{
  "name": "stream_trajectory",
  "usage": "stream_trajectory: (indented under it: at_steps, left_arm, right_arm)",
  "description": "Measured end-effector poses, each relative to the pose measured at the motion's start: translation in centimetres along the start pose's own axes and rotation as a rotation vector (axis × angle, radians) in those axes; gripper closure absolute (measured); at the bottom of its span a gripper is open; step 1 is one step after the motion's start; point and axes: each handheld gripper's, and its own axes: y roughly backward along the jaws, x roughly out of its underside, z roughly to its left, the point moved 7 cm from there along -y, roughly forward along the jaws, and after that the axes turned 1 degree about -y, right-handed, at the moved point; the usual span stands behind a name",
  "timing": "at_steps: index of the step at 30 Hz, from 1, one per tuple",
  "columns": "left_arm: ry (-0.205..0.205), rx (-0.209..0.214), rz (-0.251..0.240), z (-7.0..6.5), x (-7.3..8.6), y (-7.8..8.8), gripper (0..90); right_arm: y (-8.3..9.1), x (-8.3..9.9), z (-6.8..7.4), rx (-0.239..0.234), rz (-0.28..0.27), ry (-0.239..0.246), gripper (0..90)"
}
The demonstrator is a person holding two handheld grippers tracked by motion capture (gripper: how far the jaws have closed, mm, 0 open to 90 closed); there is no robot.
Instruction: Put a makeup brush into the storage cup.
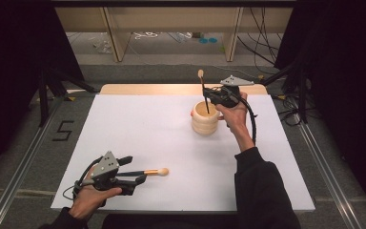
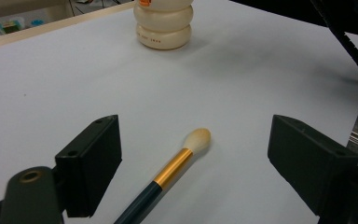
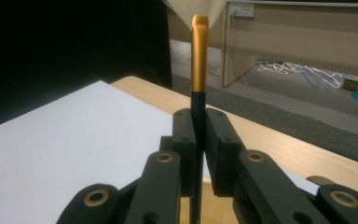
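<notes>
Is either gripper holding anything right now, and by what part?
The right gripper is shut on a brush's dark handle, below its gold band. The left gripper is open, a second brush lying loose between its jaws.

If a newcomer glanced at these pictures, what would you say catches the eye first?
Probably the right hand-held gripper at the far side of the white table, shut on a makeup brush standing upright in a ribbed cream holder. Next, the second brush lying flat between the open jaws of the left hand-held gripper.
</notes>
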Motion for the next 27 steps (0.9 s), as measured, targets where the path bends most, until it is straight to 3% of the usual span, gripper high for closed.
stream_trajectory:
  at_steps: [3, 9, 20, 27]
  left_arm:
    - [0.021, -0.001, 0.001, -0.2, 0.1, -0.1, 17.1]
    - [0.017, 0.003, 0.004, -0.2, 0.1, 0.0, 17.1]
    - [0.016, 0.002, 0.006, -0.2, 0.1, 0.0, 17.1]
    - [0.018, 0.003, 0.006, -0.2, 0.2, -0.1, 17.1]
  right_arm:
    - [-0.1, 0.2, -0.1, 0.005, -0.004, 0.006, 83.0]
    - [-0.5, 0.8, 0.0, 0.014, -0.001, -0.012, 83.0]
    - [-0.8, 1.3, 0.0, 0.022, 0.010, 0.008, 83.0]
    - [-0.9, 2.0, 0.0, 0.023, 0.025, -0.011, 83.0]
